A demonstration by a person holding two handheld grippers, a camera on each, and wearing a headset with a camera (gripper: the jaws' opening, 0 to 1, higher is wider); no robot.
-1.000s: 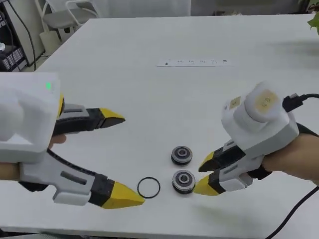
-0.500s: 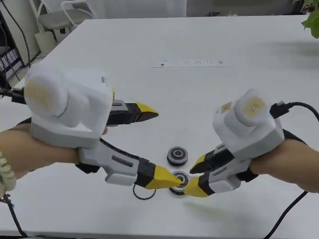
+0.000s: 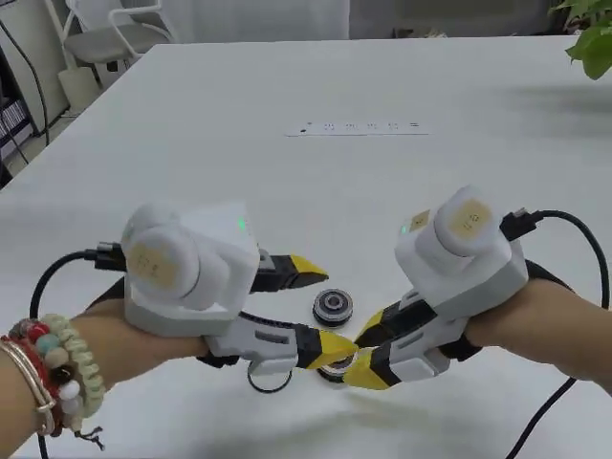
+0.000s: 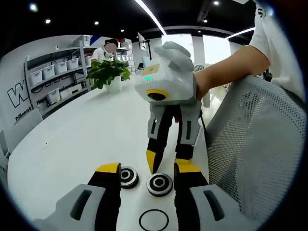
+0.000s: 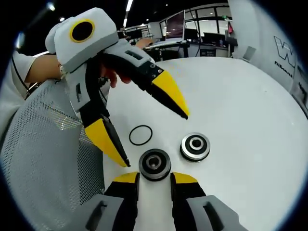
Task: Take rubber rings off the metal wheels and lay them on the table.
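Wheel sits on table just ahead of right claw tips, in line with the gap. Right claw jaws stand narrowly apart, gripping nothing. Left claw is spread wide and empty. That same wheel lies just inside one left jaw tip, second wheel just inside the other, so both are between the left jaws. Can't tell if any jaw tip touches the near wheel. Claws face each other, tips close together at the near wheel. Loose ring lies flat on the table, further back between the left jaws toward the claw body, apart from both wheels. From the right claw, the ring is past the near wheel, off to the left.
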